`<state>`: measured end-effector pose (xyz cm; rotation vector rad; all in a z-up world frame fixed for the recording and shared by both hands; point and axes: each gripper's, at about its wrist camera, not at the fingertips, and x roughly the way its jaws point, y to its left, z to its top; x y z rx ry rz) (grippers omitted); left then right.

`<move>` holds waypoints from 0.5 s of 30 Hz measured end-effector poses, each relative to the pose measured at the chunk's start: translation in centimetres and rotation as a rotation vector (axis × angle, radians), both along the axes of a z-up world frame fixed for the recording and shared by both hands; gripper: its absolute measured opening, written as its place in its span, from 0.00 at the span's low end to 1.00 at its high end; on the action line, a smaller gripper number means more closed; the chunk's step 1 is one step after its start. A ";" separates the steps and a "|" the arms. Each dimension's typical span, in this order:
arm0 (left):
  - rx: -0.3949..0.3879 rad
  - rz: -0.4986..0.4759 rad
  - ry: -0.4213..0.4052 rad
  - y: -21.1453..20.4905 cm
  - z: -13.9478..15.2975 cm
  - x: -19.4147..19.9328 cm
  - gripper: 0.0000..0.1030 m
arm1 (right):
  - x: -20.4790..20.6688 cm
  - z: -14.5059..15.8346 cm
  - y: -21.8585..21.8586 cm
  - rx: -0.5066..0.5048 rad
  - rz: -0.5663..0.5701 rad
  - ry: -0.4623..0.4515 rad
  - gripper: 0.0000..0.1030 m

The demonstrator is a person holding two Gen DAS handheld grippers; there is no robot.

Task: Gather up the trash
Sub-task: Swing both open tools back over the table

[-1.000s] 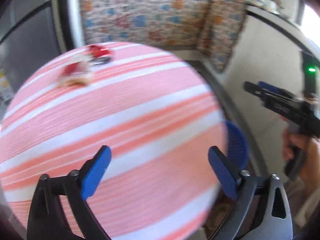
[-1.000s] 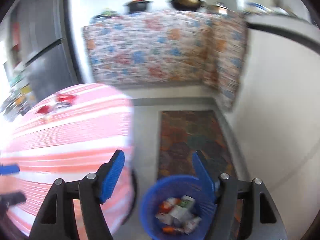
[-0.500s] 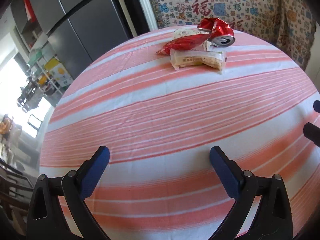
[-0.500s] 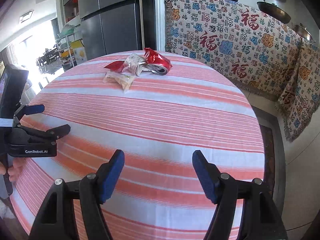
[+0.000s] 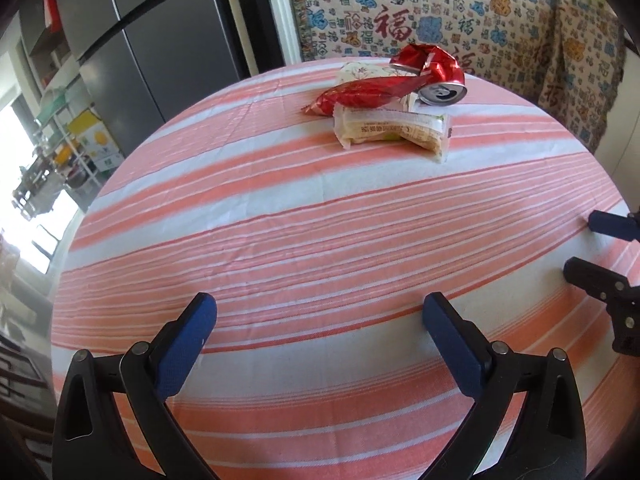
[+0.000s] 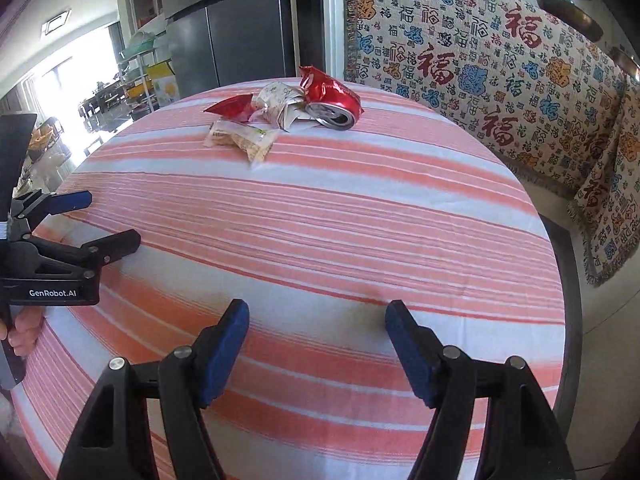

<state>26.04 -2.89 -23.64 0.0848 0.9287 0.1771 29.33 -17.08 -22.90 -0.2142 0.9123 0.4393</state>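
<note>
"GenRobot.AI" is printed in white on the black body of the left tool (image 6: pixel 86 220). The hanging cloth (image 6: pixel 500 64) repeats the character 福 in red and blue. On the far side of the round desk (image 5: pixel 320 248), under its pink-and-white striped cloth, the trash lies bunched: a crushed red can (image 5: pixel 434 76), a shiny red wrapper (image 5: pixel 360 96), a crumpled paper carton (image 6: pixel 280 100) and a clear packet (image 5: pixel 392 130) whose print is too small to read. Both the left tool and the right tool (image 6: pixel 316 324) are released, jaws spread over bare cloth, well apart from the trash.
</note>
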 end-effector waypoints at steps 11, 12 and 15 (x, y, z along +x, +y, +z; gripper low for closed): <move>-0.223 0.033 0.005 6.6 0.6 -1.4 0.99 | 9.3 2.1 10.4 -0.017 0.317 -0.008 0.70; -0.245 0.032 0.000 6.8 0.7 -1.4 0.99 | 9.9 1.7 11.5 -0.053 0.336 -0.019 0.70; -0.263 0.025 -0.003 7.0 0.9 -1.4 0.99 | 11.0 0.8 12.9 -0.117 0.352 -0.023 0.60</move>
